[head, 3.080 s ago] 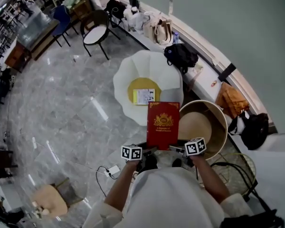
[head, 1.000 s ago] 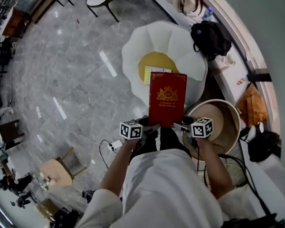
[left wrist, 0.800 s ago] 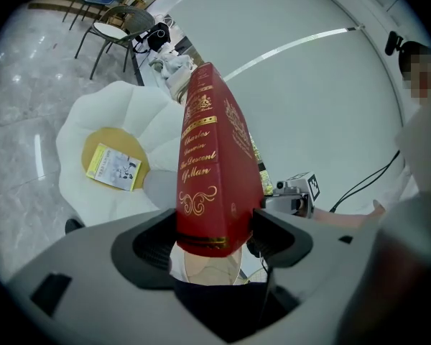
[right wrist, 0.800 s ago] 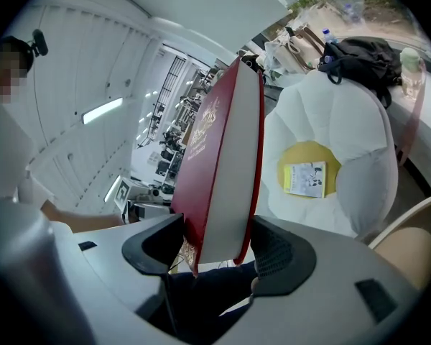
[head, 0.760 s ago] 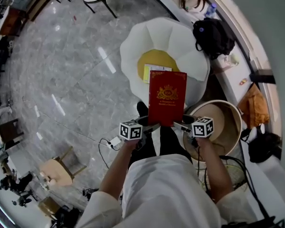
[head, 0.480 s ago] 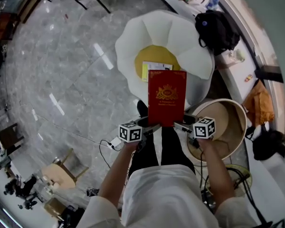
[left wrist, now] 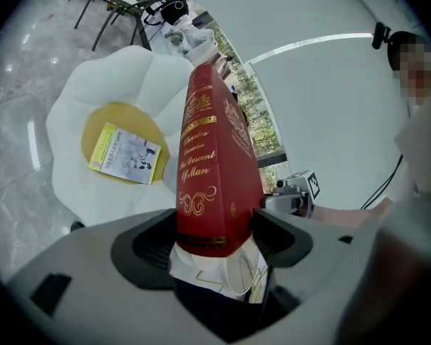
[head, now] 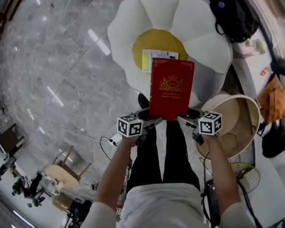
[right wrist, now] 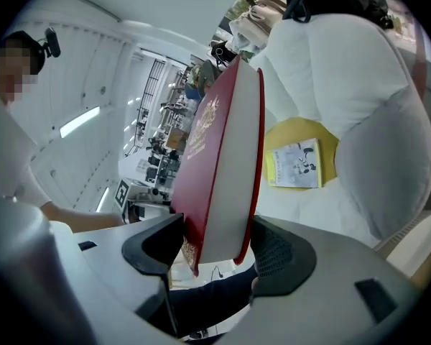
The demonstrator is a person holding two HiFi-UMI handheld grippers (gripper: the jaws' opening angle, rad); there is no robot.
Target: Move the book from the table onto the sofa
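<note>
Since the earlier frame you have carried the book [head: 171, 89] away from the round rimmed counter [head: 251, 127] and up to the sofa [head: 204, 37], which now fills the top of the head view. The book hangs in the air, cover up, with its far end over the sofa's near edge and not yet resting on it. Your left tool [head: 152, 121] and right tool [head: 184, 120] each take a near corner. That two-point hold suits a wide, stiff hardback that a single tool would let swing. A thin leaflet [head: 154, 60] lies on the sofa's yellow centre, just beyond the book.

Left gripper view: the jaws are clamped on the spine corner. You see glossy red binding with gilt lettering and scrollwork on a rounded spine.

Right gripper view: these jaws pinch the open-edge corner, gripping both red boards with the pale page block between them. One pad is dimpled. The sofa reads as soft, puffy white petals round a flat yellow disc, so I judge the book will settle without sliding.
</note>
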